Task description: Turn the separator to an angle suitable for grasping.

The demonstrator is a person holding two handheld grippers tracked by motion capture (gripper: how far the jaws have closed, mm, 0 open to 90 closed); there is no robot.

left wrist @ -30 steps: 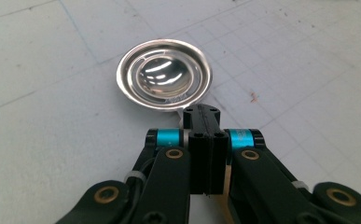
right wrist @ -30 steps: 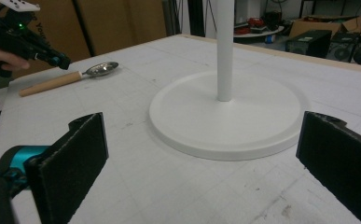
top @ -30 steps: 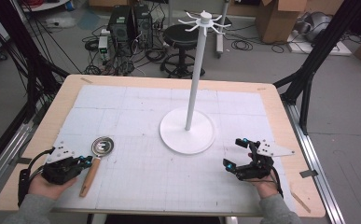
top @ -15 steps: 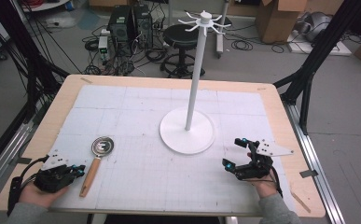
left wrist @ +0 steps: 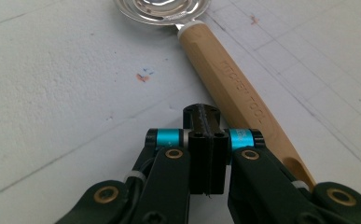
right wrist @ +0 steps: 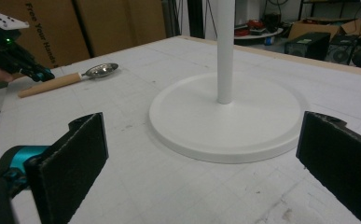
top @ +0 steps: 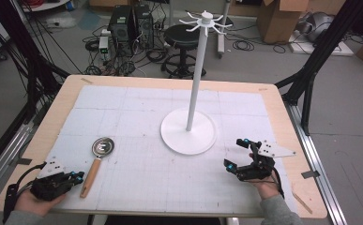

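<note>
At the near left of the table, the left gripper (top: 78,177) sits with its jaws pressed together and empty, just left of the wooden handle of the strainer spoon (top: 96,161). The spoon's metal bowl points away toward the far side. To pick it up well, I'd say the jaws must open first, then straddle the handle near its middle. The right gripper (top: 235,154) waits wide open near the white stand (top: 188,131).

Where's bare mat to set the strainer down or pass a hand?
Free: the far mat behind the stand base, and the near strip between the strainer and the right claw. Crowded: the near-left corner, where the shut left claw sits beside the handle.
</note>
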